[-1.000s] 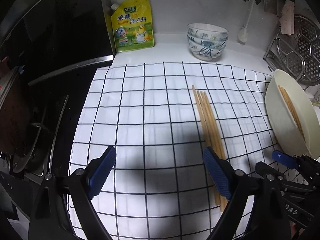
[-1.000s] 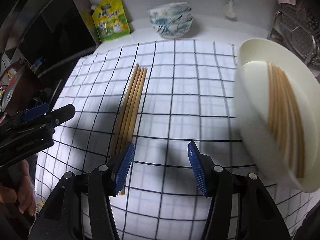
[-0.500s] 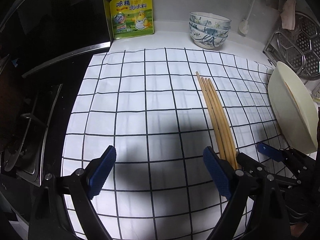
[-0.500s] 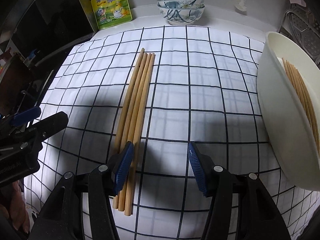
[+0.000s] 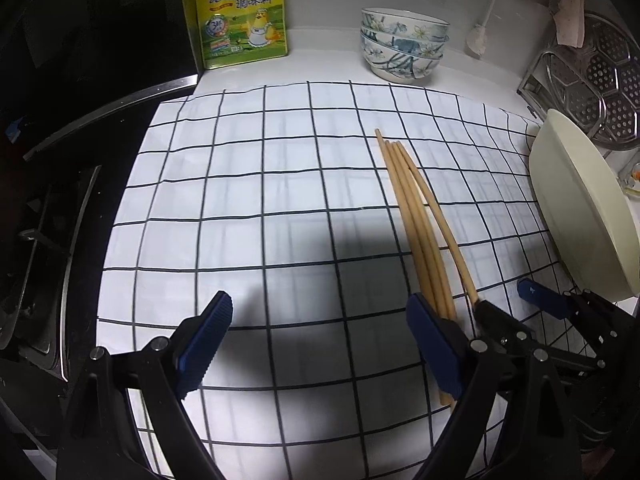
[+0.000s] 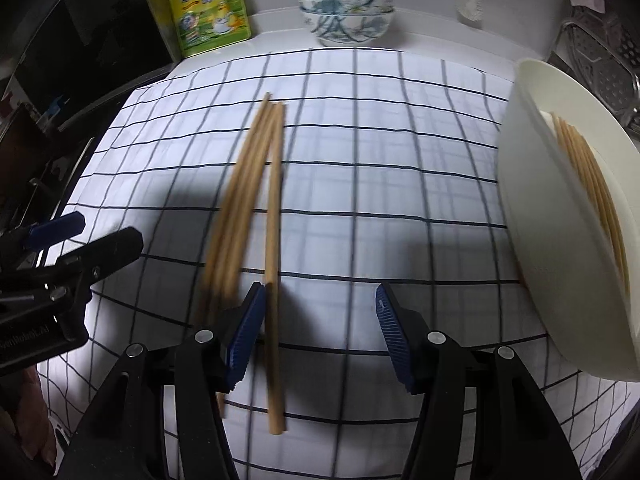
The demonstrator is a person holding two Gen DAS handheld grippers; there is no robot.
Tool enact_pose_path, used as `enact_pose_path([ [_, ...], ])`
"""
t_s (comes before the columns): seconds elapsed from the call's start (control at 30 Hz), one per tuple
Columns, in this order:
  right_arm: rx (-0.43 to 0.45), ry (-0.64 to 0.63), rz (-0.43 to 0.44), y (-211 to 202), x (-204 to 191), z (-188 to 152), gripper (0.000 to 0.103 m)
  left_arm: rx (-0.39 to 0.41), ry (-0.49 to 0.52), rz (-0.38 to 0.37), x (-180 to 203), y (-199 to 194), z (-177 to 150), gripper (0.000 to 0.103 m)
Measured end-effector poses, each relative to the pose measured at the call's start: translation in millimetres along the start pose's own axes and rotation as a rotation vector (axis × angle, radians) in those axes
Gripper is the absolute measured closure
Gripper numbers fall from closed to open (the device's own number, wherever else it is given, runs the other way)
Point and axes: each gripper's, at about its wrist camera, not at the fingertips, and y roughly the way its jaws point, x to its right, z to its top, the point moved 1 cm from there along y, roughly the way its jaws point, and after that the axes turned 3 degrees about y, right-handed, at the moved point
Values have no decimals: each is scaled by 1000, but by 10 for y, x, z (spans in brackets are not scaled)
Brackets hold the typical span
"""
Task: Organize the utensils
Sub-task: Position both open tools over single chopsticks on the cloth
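Four long, smooth wooden chopsticks [image 5: 416, 224] lie on my checked cloth [image 5: 248, 208], with open cloth to their left. My left tongs [image 5: 320, 344] and right tongs [image 6: 320, 328] are both apart; one stick lies between the right ones, unpinched

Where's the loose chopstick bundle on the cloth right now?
The chopstick bundle lies mid-right on the checked cloth, left of the cream bowl, its near ends by the right tongs.

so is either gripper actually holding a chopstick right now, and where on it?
No. Both jaws are open. One chopstick has split from the bundle and lies between the right gripper fingers, ungripped. The left gripper is empty.
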Motion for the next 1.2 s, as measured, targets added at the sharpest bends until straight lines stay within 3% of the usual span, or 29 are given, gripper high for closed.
enact_pose_path([
  [0.37, 11, 53, -19, -64, 286, -7, 49, -28, 31, -19, 257, 226, 35, 16],
  [0.9, 20, 34, -11, -86, 239, 15, 49, -55, 38, 69, 143, 312, -27, 15],
  [1.2, 17, -22, -60, 49, 159, 60, 49, -34, 37, 52, 196, 424, 146, 15],
])
